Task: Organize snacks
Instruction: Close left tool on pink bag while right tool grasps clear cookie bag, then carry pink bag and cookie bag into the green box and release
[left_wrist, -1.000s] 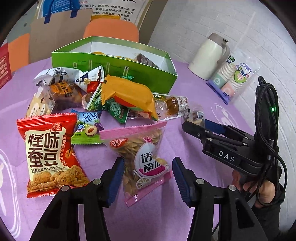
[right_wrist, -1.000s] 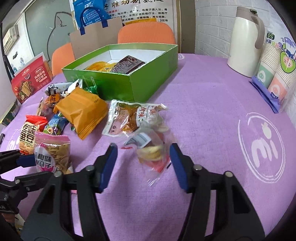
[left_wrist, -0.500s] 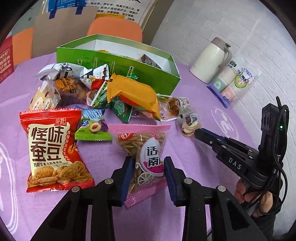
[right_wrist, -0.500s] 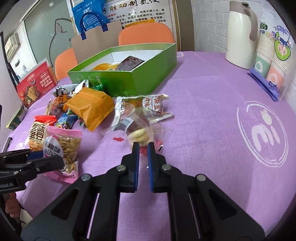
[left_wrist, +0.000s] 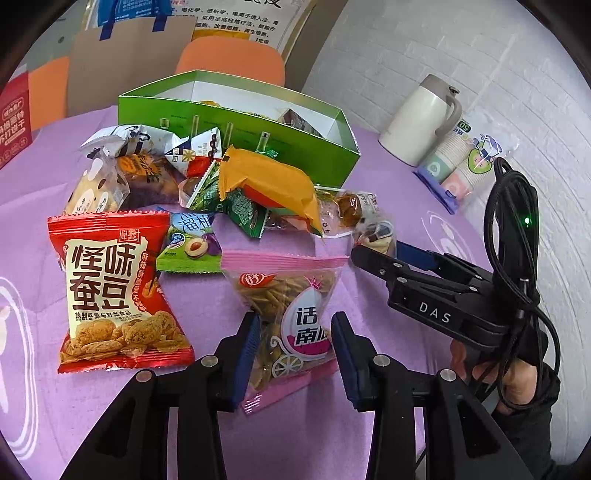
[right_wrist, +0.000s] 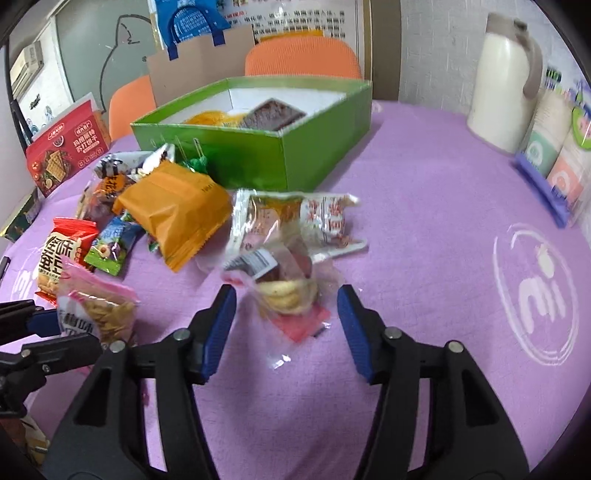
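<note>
A pink bag of melon seeds (left_wrist: 295, 295) sits pinched between the blue pads of my left gripper (left_wrist: 295, 350), which is shut on its lower half. In the right wrist view the same bag (right_wrist: 99, 314) stands tilted up off the purple cloth. My right gripper (right_wrist: 284, 317) is open, its fingers wide on either side of a clear packet of small biscuits (right_wrist: 284, 291) lying on the cloth. The green box (left_wrist: 258, 147) stands behind the snack pile with a few packets inside.
A red bean-snack bag (left_wrist: 110, 280), an orange packet (left_wrist: 269, 181) and several other packets lie in front of the box. A white thermos (left_wrist: 421, 118) and wrapped paper cups (left_wrist: 461, 166) stand at the right. A red biscuit box (right_wrist: 66, 147) stands far left.
My left gripper narrowed onto the pink seed bag and holds it. My right gripper went from open to shut half a second ago, and now stands open around the clear packet.
</note>
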